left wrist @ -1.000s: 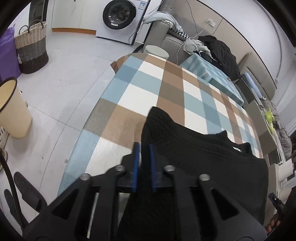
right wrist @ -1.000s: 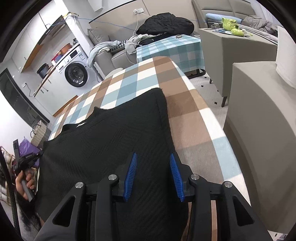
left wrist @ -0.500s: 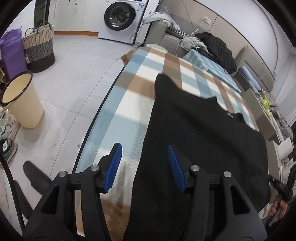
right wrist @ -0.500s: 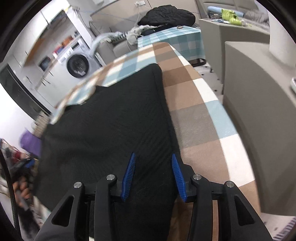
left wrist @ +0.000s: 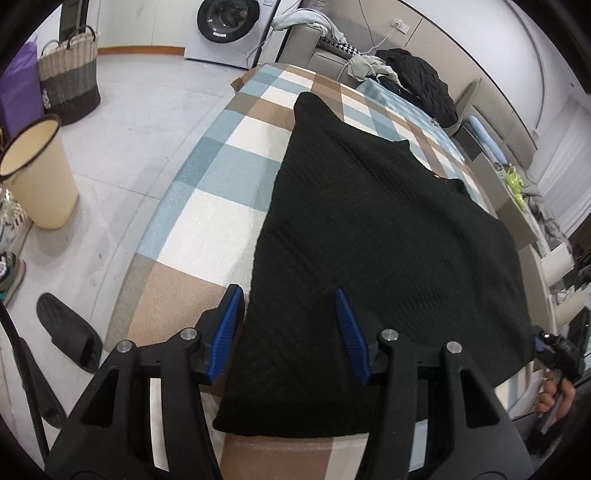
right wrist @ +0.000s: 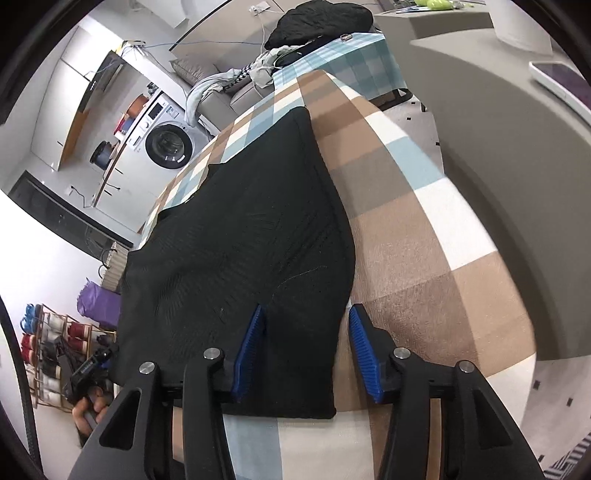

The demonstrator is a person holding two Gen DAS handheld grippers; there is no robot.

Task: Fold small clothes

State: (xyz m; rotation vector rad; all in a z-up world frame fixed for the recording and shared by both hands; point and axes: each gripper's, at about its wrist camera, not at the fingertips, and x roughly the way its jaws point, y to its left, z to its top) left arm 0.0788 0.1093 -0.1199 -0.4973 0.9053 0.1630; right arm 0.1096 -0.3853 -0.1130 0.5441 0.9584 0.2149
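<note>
A second ago the left gripper [left wrist: 290,334] was clenched on the near left corner of the black top [left wrist: 369,236]; since then it has let go and drawn back, and its blue fingers [left wrist: 227,332] now stand wide apart, one over the bare cloth, one over the knit. The right gripper [right wrist: 308,345] has pulled back a little too, its jaws released and straddling the top's near right edge without gripping it. The top [right wrist: 243,240] lies flat on the checked table [left wrist: 207,206], hem toward me, neckline at the far end. It looks laid out and smoothed, so the spreading step seems finished and the first fold is due. That calls for each gripper to close on a side edge or corner and carry it across. Beyond the table stands a washer [left wrist: 231,18].
</note>
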